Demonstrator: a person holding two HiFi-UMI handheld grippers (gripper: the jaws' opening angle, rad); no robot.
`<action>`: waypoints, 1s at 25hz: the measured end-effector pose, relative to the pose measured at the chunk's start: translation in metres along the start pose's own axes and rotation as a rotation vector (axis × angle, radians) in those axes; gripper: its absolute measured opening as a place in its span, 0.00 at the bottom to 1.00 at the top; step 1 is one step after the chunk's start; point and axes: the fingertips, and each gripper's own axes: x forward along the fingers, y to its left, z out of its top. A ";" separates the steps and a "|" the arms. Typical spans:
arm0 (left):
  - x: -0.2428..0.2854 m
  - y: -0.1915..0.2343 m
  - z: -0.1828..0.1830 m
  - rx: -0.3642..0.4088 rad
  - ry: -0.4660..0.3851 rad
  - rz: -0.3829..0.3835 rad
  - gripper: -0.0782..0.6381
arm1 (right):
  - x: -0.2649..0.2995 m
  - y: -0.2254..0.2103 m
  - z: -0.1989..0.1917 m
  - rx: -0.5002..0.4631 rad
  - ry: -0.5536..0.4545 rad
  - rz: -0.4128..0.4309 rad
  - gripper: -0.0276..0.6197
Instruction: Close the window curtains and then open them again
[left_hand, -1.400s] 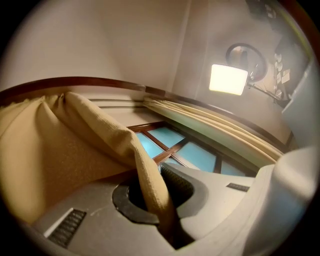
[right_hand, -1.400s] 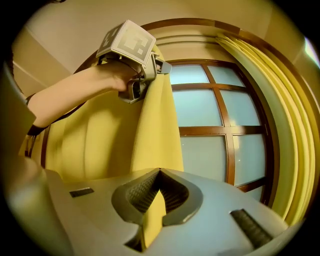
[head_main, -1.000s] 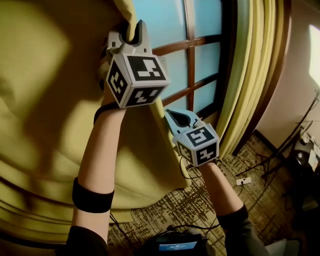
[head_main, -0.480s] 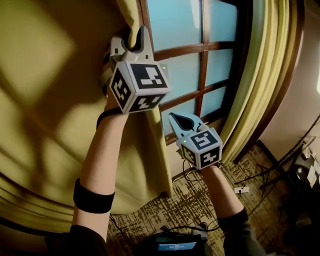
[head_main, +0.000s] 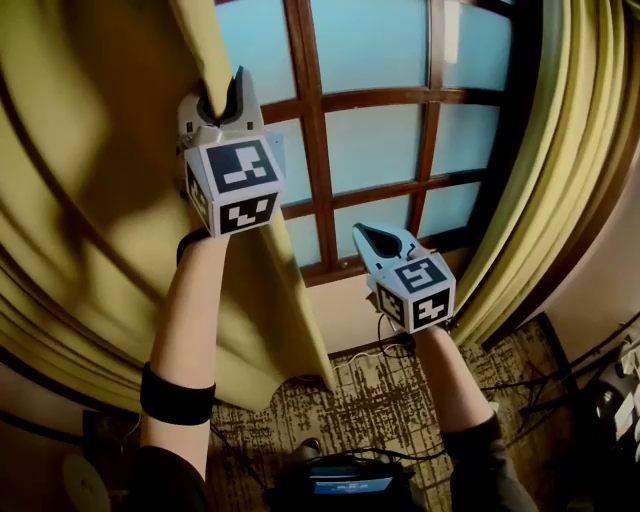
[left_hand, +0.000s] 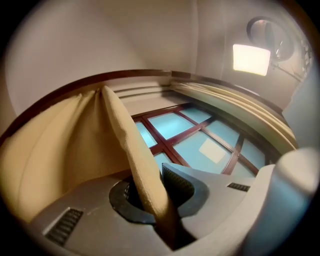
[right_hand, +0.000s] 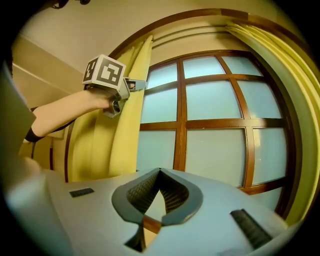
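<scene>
A yellow left curtain (head_main: 90, 200) hangs over the left part of a brown-framed window (head_main: 370, 140). My left gripper (head_main: 222, 95) is raised at the curtain's inner edge. In the left gripper view that folded edge (left_hand: 135, 155) runs between the pads of the left gripper (left_hand: 155, 175); the jaws have just been opening a little, and the fabric is still pinched. My right gripper (head_main: 380, 240) is lower, in front of the window's bottom rail, shut and empty (right_hand: 160, 172). The right curtain (head_main: 560, 180) is gathered at the window's right side. The right gripper view shows the left gripper (right_hand: 132, 85) on the curtain (right_hand: 125, 130).
Patterned carpet (head_main: 400, 410) with cables lies below the window. A dark device with a blue screen (head_main: 345, 487) sits near my feet. Stands and cables (head_main: 600, 370) crowd the right edge. A ceiling lamp (left_hand: 251, 59) glows above.
My left gripper has moved left with the curtain edge in it, uncovering more window panes. The right gripper has drifted a little right and is apart from the curtain.
</scene>
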 end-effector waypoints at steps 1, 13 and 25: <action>-0.010 0.006 0.000 0.013 0.015 0.020 0.17 | -0.005 0.000 -0.003 0.003 -0.001 0.018 0.06; -0.197 -0.001 -0.085 0.056 0.340 0.021 0.37 | -0.044 0.024 -0.068 0.137 0.037 0.176 0.06; -0.351 -0.074 -0.204 -0.364 0.599 -0.227 0.38 | -0.084 0.071 -0.125 0.157 0.151 0.065 0.06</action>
